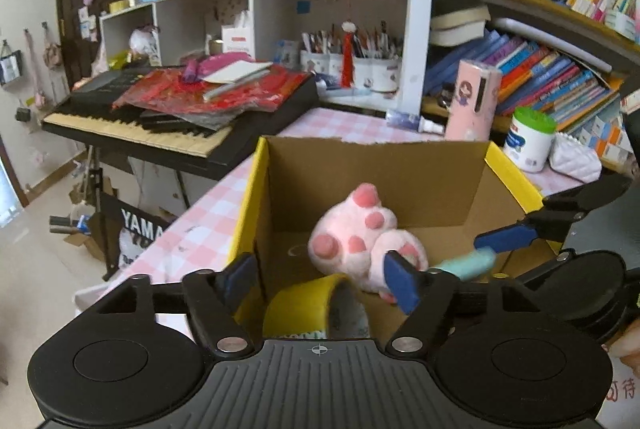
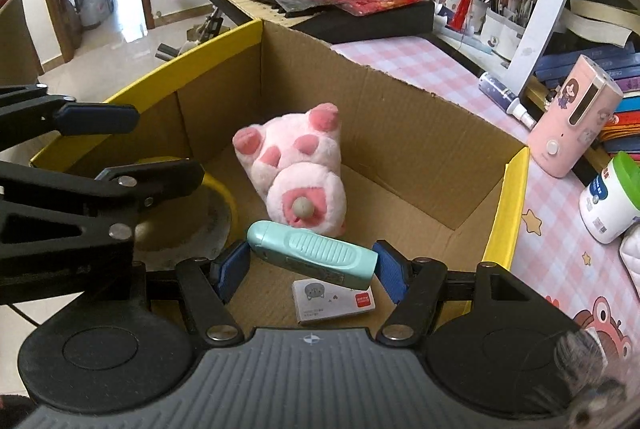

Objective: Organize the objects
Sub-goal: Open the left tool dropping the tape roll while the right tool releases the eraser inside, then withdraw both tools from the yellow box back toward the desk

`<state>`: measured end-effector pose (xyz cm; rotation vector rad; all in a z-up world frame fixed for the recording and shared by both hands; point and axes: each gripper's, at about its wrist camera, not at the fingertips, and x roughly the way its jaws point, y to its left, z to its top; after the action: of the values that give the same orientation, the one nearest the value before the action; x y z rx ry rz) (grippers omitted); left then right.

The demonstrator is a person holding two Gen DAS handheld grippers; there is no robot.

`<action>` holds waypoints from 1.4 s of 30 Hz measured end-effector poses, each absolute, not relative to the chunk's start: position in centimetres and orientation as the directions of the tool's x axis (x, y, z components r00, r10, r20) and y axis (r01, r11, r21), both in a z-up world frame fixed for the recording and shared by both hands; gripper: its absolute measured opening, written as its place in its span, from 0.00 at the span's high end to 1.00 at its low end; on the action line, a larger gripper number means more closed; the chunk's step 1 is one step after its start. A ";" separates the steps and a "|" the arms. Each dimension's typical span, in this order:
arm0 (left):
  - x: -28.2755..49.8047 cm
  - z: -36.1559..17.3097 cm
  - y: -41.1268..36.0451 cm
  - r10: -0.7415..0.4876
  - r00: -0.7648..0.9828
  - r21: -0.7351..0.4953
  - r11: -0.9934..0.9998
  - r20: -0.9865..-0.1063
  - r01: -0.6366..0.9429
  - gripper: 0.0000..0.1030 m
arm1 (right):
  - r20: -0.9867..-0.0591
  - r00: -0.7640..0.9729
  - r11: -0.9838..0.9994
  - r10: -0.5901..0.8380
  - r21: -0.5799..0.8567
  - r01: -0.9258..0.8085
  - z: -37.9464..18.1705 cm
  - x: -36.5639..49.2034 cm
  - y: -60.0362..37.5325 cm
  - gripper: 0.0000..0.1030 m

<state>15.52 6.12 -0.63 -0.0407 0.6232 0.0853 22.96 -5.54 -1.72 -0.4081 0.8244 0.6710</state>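
Over the box's near edge, the right claw [image 2: 310,267] grips a mint-green case [image 2: 312,255] while the left claw [image 1: 320,279] hangs wide and empty. Next likely: lower and release it beside the small card box [image 2: 334,301], short of the plush toy [image 2: 296,165] in the cardboard box [image 2: 432,133] on the bench [image 2: 400,57].

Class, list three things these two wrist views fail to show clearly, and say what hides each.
1. Pink plush toy: its face is not visible in either view; only paws and underside.
2. Yellow tape roll: left claw body cuts it off in the left view.
3. Small white card box: print too small; mint-green plastic device overlaps it in the right view.
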 end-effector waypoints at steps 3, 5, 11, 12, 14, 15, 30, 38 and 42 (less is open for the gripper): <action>15.0 0.0 6.2 0.062 0.818 -0.023 0.996 -0.572 -0.092 0.26 | -0.765 0.518 0.742 0.382 -0.079 -0.665 -1.5 22.6 -5.8 0.31; 14.5 0.4 6.1 0.063 0.827 -0.024 0.995 -0.558 -0.092 0.21 | -0.759 0.527 0.760 0.383 -0.065 -0.646 -1.4 22.4 -6.1 0.30; 12.9 1.8 6.2 0.070 0.852 -0.052 0.992 -0.518 -0.114 0.15 | -0.688 0.621 0.806 0.376 -0.087 -0.585 0.0 20.2 -6.9 0.23; 12.6 2.0 6.3 0.074 0.855 -0.059 0.991 -0.512 -0.121 0.15 | -0.674 0.637 0.812 0.375 -0.092 -0.576 0.2 19.8 -7.0 0.23; 11.9 2.3 6.4 0.081 0.862 -0.076 0.988 -0.501 -0.137 0.14 | -0.643 0.671 0.826 0.369 -0.104 -0.554 0.6 18.8 -7.2 0.22; 11.6 2.4 6.5 0.084 0.864 -0.084 0.986 -0.497 -0.144 0.14 | -0.627 0.690 0.834 0.362 -0.114 -0.541 0.8 18.3 -7.3 0.21; 7.3 2.1 7.7 0.074 0.863 -0.108 0.983 -0.500 -0.146 0.14 | -0.490 0.840 0.931 0.233 -0.137 -0.338 2.1 12.1 -9.2 0.19; 4.4 1.5 8.5 0.064 0.849 -0.105 0.985 -0.525 -0.138 0.14 | -0.483 0.858 0.946 0.178 -0.156 -0.284 1.7 8.8 -8.6 0.16; 2.9 0.9 8.8 0.061 0.831 -0.090 0.987 -0.554 -0.133 0.14 | -0.509 0.845 0.947 0.164 -0.158 -0.279 1.1 6.8 -8.1 0.16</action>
<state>2.88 8.76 0.95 -0.1267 0.5820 0.1032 6.79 -8.10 1.06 -0.2309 0.5141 0.2357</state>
